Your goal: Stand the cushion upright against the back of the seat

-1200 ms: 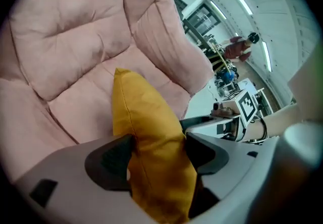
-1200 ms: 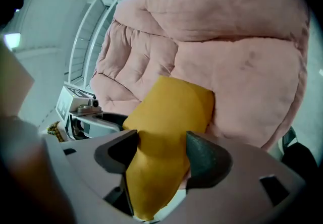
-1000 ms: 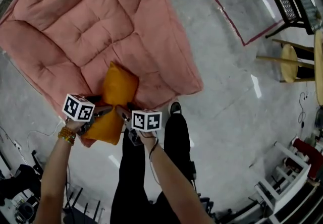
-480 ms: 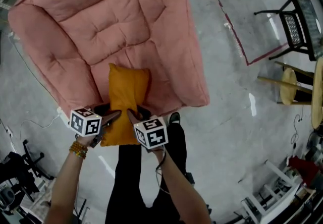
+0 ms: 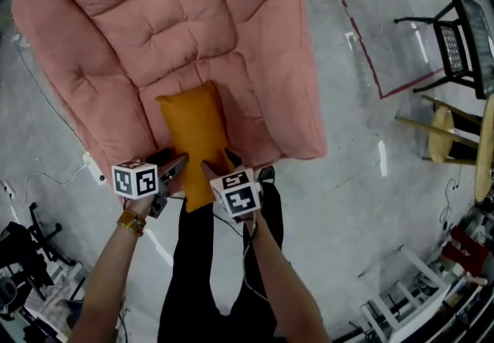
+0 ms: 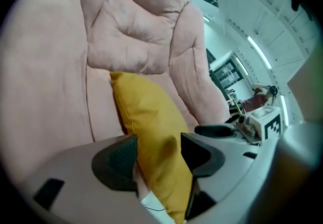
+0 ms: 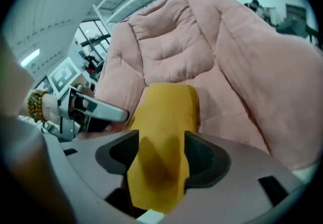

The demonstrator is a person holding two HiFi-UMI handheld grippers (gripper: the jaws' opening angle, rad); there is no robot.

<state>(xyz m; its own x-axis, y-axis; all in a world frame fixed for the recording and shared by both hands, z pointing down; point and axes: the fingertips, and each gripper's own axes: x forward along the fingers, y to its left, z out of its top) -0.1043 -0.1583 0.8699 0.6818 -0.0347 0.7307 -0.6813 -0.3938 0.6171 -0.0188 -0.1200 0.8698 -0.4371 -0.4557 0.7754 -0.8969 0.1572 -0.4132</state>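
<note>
Left gripper: jaws wide, just been opening, both pads on orange cushion. Right gripper: same, wide grip, just been opening, cushion pinched between pads. I hold near end, left at 9 o'clock side, right at 3 o'clock. Cushion runs out toward 12 o'clock, long axis 6-to-12, along pink armchair seat. Far end at foot of backrest. Both hands equally near.

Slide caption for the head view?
Left gripper and right gripper, jaws just opened wider, grip the near end of the orange cushion on the pink armchair.
</note>
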